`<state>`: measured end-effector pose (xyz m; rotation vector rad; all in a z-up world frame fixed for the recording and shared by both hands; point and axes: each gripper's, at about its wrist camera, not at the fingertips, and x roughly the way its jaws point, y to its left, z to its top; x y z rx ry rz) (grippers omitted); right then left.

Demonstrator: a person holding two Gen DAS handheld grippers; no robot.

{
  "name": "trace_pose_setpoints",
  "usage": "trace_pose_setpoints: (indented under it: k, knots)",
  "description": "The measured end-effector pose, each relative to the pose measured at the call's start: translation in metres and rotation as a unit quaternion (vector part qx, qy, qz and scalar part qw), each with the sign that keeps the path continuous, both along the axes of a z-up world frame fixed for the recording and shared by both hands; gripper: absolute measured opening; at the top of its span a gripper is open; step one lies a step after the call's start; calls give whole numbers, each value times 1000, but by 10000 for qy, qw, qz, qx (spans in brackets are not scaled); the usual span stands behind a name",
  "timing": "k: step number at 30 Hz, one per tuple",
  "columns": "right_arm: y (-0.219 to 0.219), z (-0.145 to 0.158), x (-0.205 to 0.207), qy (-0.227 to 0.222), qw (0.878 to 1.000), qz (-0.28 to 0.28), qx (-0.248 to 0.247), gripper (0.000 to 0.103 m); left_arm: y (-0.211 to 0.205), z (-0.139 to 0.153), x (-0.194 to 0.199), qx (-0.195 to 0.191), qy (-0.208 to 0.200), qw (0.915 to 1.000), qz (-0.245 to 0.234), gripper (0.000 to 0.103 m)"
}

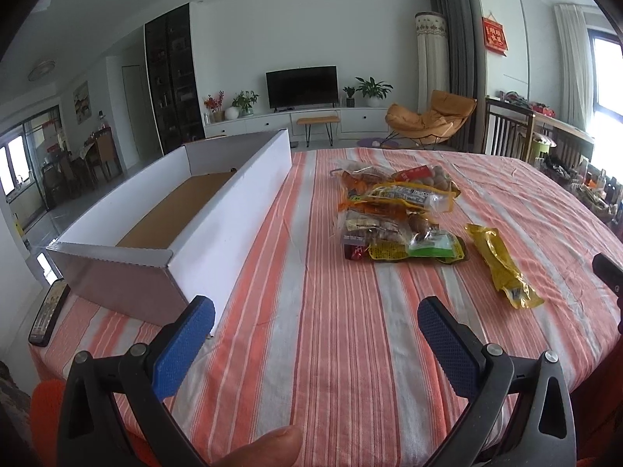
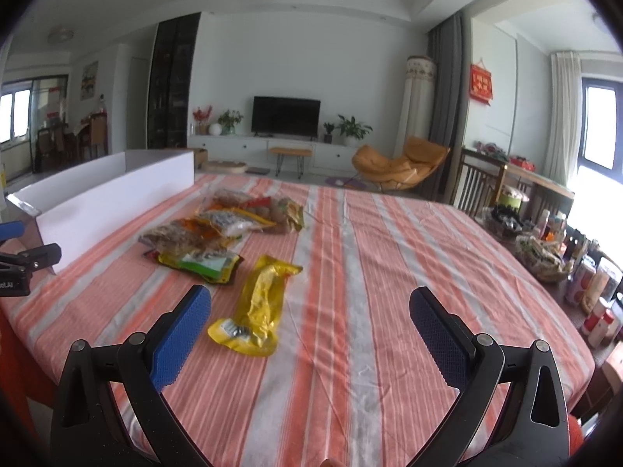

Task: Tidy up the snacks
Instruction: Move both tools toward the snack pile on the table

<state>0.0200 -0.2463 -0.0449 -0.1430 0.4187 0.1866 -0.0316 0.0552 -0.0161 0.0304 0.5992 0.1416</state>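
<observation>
A pile of snack packets [image 1: 393,214] [image 2: 222,229] lies mid-table on the striped cloth. One long yellow packet [image 1: 502,264] [image 2: 257,307] lies apart, nearer me. A long white cardboard box [image 1: 218,210] [image 2: 109,198] with a brown floor stands open along the table's left side, nothing visible inside it. My left gripper [image 1: 315,319] hovers open over bare cloth, just right of the box's near corner. My right gripper [image 2: 309,311] is open too, and the yellow packet lies just inside its left finger [image 2: 183,334], untouched.
A dark remote-like device [image 1: 48,317] lies at the table's left edge beside the box. Baskets, bottles and cans [image 2: 576,268] crowd the floor past the right edge. The left gripper's body [image 2: 23,264] shows at the right wrist view's left edge.
</observation>
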Motion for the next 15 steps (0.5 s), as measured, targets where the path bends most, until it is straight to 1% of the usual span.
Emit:
trace_pose_setpoints:
  k: [4, 15]
  knots:
    - [-2, -7, 3, 150, 9999, 33, 43, 102, -2, -3, 1, 62, 28, 10000, -37, 103]
    - [-2, -9, 4, 168, 9998, 88, 67, 102, -10, -8, 6, 108, 138, 9998, -67, 103]
